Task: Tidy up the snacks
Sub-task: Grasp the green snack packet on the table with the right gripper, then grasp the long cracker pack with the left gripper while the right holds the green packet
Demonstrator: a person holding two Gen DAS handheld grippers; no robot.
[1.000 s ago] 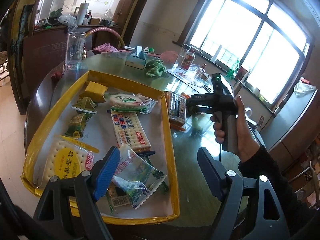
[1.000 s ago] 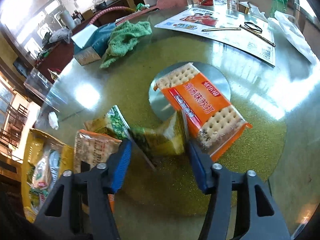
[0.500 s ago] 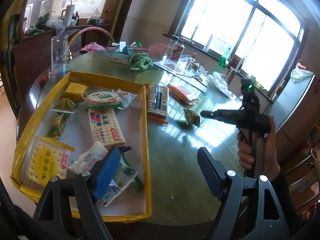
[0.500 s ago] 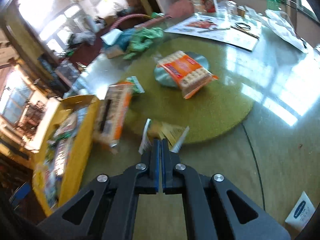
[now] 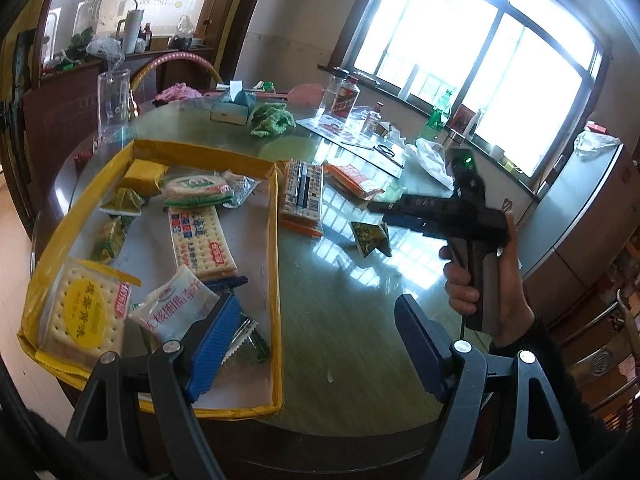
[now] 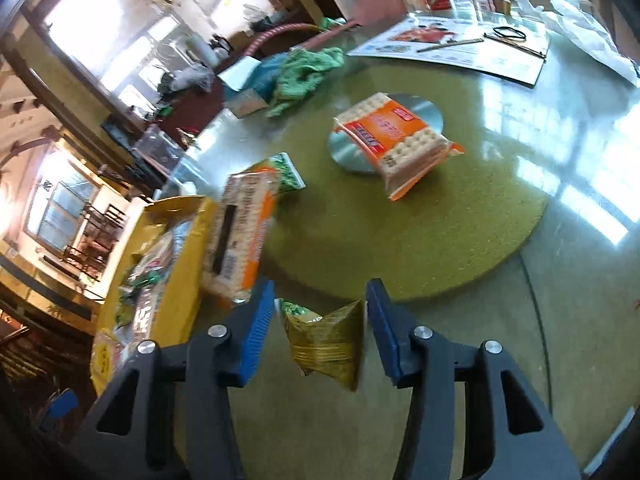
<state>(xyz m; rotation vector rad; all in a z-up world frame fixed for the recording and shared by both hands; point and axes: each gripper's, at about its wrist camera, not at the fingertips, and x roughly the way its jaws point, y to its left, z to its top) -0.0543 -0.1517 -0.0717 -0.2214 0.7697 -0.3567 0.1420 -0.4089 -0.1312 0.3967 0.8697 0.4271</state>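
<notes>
A yellow tray (image 5: pixel 276 240) holds several snack packs, such as a cracker pack (image 5: pixel 200 242). My left gripper (image 5: pixel 316 344) is open and empty, above the tray's near right corner. My right gripper (image 6: pixel 320 328) is open, with a small green-gold pyramid snack (image 6: pixel 328 344) lying on the table between its fingers; the snack also shows in the left wrist view (image 5: pixel 370 236), just below the right gripper (image 5: pixel 384 212). An orange cracker pack (image 6: pixel 396 136) lies on a silver disc. Another orange pack (image 6: pixel 240 236) leans against the tray's edge (image 6: pixel 180 280).
A round green mat (image 6: pixel 420 208) covers the table's middle. A green cloth (image 6: pixel 304 72), a tissue box (image 5: pixel 230 110), bottles (image 5: pixel 344 98), a flyer (image 6: pixel 460 48) and a white bag (image 5: pixel 430 156) sit at the far side. A tall glass (image 5: pixel 112 100) stands behind the tray.
My right gripper was shut half a second ago and is now open around the pyramid snack, which sits closer to the tray side. The left gripper has barely moved.
</notes>
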